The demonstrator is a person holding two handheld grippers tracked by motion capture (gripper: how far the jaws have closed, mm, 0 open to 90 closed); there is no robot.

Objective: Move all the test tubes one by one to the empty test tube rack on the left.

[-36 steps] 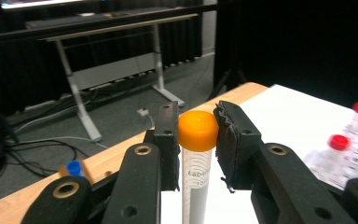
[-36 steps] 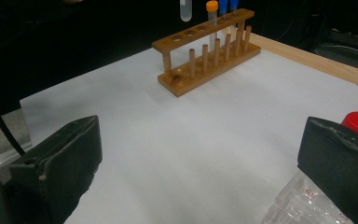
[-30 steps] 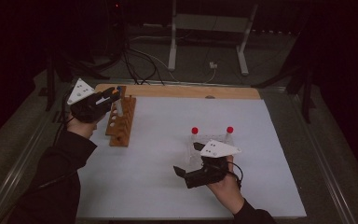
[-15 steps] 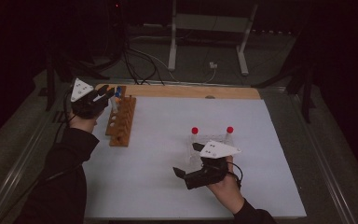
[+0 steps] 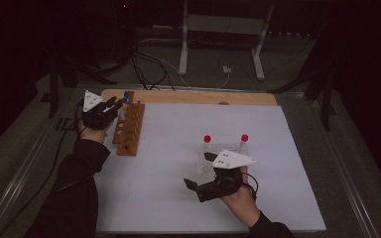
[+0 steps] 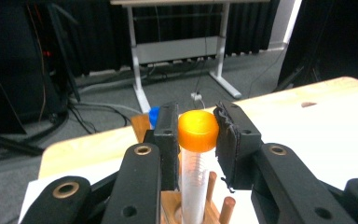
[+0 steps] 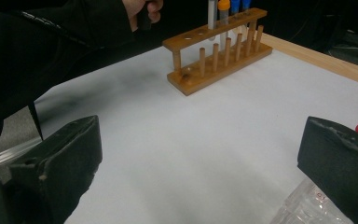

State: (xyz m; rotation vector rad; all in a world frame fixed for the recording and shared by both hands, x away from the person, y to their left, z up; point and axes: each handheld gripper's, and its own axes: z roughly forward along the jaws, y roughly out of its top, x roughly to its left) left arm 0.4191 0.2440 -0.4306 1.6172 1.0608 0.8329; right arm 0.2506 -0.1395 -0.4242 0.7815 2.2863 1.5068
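Since earlier frame, our left gripper (image 6: 196, 140) sinking toward wooden rack (image 5: 129, 130), upper left of high view. We are clamping orange-capped tube (image 6: 196, 154) by its cap, tube upright, long axis vertical, lower end entering rack hole directly below jaws. Right gripper (image 7: 200, 168) resting wide, holding nothing, beside red-capped tubes (image 5: 207, 139), lower centre.

Left tongs (image 6: 196, 135) lowered orange-capped tube (image 6: 196, 154) into far end of wooden rack (image 5: 129, 129).

Dim and murky all round in the high view, with only the white table sheet (image 5: 188, 148) lit; black toward nine and three o'clock. Soft, blurred near jaws in both gripper views.
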